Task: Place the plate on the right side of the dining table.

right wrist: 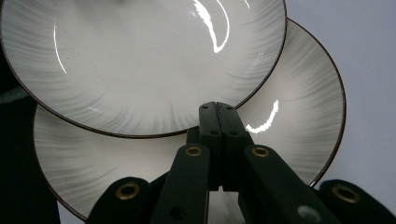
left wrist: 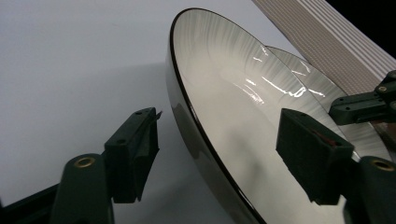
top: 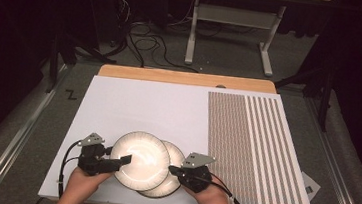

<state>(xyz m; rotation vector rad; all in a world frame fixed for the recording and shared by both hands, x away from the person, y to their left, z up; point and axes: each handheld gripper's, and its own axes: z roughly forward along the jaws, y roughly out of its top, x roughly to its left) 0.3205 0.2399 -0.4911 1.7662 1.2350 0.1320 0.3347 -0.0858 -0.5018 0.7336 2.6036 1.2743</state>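
Note:
Two white plates with grey streaks and dark rims overlap near the front of the white board [top: 143, 103]. The upper plate [top: 143, 156] [left wrist: 219, 84] [right wrist: 140, 56] leans tilted on the lower plate [top: 176, 154] [left wrist: 317, 84] [right wrist: 289, 116]. My left gripper [top: 118, 157] [left wrist: 219, 135] straddles the upper plate's left rim, one jaw above and one below. There are gaps on both sides, so it is open. My right gripper [top: 171, 170] [right wrist: 218, 108] is shut, its tips over the lower plate and right at the upper plate's rim. It is also seen in the left gripper view as the right gripper [left wrist: 369, 105].
A brown-and-white striped patch [top: 250, 144] covers the board's right part. A wooden strip [top: 186, 78] runs along the far edge. Beyond it are loose cables [top: 149, 43] and a table's white legs [top: 230, 36] on the floor.

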